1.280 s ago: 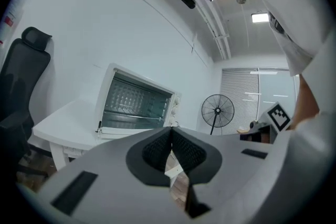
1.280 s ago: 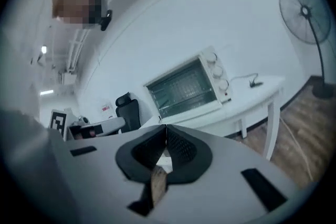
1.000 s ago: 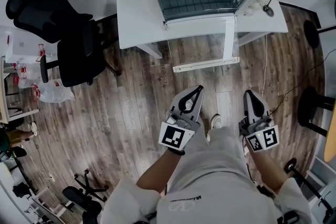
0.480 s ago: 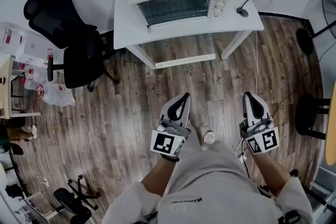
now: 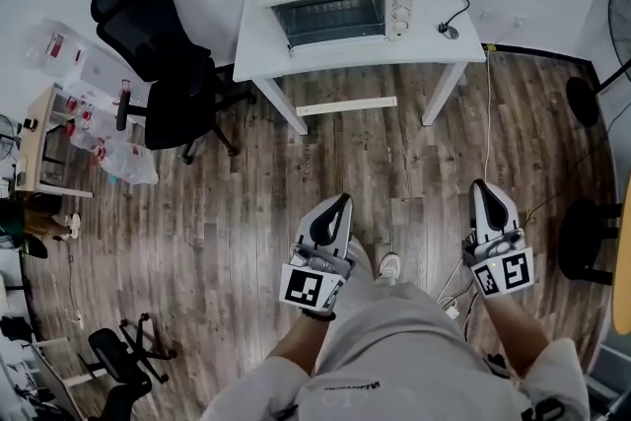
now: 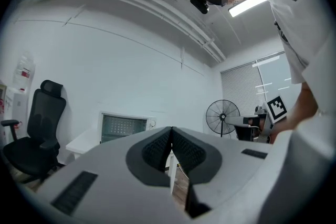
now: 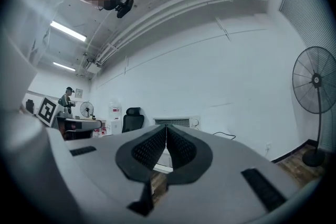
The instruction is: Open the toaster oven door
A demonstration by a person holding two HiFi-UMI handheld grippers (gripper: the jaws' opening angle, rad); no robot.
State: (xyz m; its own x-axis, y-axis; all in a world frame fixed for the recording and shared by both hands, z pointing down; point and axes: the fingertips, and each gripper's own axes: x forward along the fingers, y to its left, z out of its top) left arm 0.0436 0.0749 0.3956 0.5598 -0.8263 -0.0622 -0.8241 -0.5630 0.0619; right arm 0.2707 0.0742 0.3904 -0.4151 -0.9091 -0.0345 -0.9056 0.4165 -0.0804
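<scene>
On the white table (image 5: 446,49) at twelve o'clock, the toaster oven (image 5: 335,13) is seen with its door shut. The left gripper (image 5: 342,200) at six o'clock and the right gripper (image 5: 479,184) at five are held well apart from it, jaws pressed together, empty.

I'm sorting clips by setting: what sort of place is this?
Probably an office or lab room, not a kitchen: a black swivel office chair, a white table carrying the white toaster oven, and a black pedestal fan.
</scene>
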